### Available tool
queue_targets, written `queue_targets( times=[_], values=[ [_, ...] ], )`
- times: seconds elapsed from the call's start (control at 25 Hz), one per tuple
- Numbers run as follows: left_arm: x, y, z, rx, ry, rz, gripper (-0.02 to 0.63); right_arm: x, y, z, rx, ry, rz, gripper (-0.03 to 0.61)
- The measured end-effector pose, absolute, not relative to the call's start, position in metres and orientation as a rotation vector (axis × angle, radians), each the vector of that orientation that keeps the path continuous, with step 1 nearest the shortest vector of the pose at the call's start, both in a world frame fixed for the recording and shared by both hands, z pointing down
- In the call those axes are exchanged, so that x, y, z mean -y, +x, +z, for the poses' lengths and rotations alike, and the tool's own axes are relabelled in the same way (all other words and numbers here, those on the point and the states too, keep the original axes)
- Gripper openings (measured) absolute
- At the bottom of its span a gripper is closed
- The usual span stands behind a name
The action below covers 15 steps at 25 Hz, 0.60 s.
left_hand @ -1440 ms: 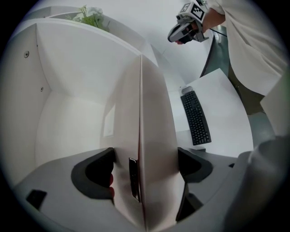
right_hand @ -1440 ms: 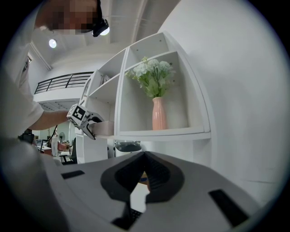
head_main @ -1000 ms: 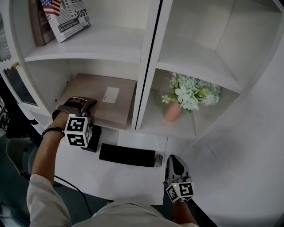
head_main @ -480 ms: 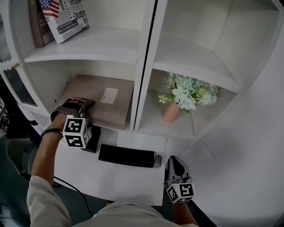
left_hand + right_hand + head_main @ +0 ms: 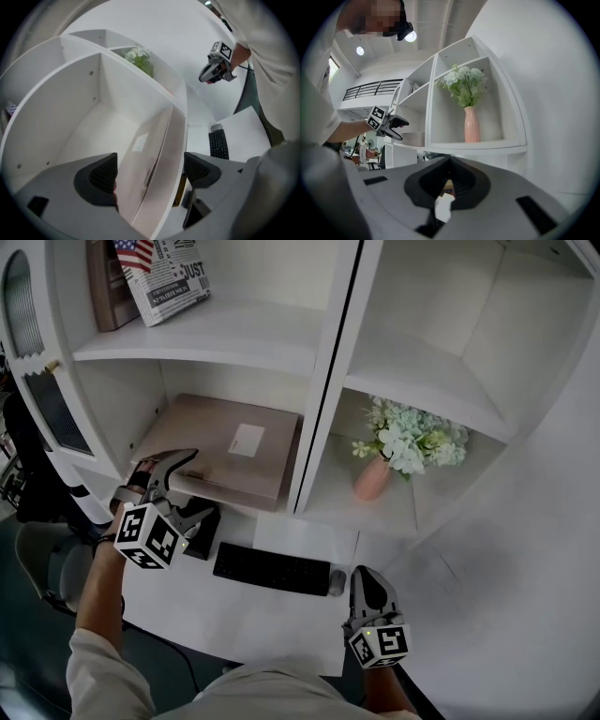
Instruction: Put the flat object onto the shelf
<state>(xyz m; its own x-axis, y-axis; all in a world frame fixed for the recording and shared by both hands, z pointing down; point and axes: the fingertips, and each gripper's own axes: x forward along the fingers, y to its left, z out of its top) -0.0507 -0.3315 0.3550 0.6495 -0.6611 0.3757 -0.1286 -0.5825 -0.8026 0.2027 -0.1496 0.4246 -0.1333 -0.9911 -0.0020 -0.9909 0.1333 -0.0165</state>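
Note:
The flat beige box (image 5: 234, 448) with a white label lies in the lower left compartment of the white shelf (image 5: 122, 409), its front edge sticking slightly past the board. My left gripper (image 5: 192, 486) is open just in front of the box's near left corner, jaws spread above and below its edge and not touching it. The left gripper view has the box (image 5: 161, 150) running away between the wide jaws of the left gripper (image 5: 150, 171). My right gripper (image 5: 364, 589) is shut and empty, low by the desk's front right corner; in its own view the right gripper (image 5: 450, 180) points toward the shelf.
A pink vase of pale flowers (image 5: 370, 474) stands in the lower right compartment. A black keyboard (image 5: 270, 568) and mouse (image 5: 336, 582) lie on the white desk (image 5: 234, 615). A black block (image 5: 202, 535) sits under the shelf. A newsprint box (image 5: 169, 273) and a brown book (image 5: 111, 282) stand on the upper shelf.
My left gripper has opened, rolled and drawn back slightly from the box's front corner. The box stays on the shelf. The right gripper has not moved.

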Motion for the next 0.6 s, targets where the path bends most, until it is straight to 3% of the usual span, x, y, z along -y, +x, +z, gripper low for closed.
queue_targets(
  times=[0.28,0.4,0.6],
  values=[
    [0.298,-0.075,0.337,-0.807,-2.390,-0.536,0.438,0.156,0.175,0.407,-2.409,-1.959,0.033,0.003],
    [0.285,-0.084,0.329,-0.872,-2.438,-0.411,0.366,0.160,0.161,0.399,-2.437,-1.914,0.054,0.003],
    [0.268,-0.099,0.327,-0.982,-2.508,-0.285,0.315,0.162,0.140,0.390,-2.475,-1.847,0.078,0.003]
  ],
)
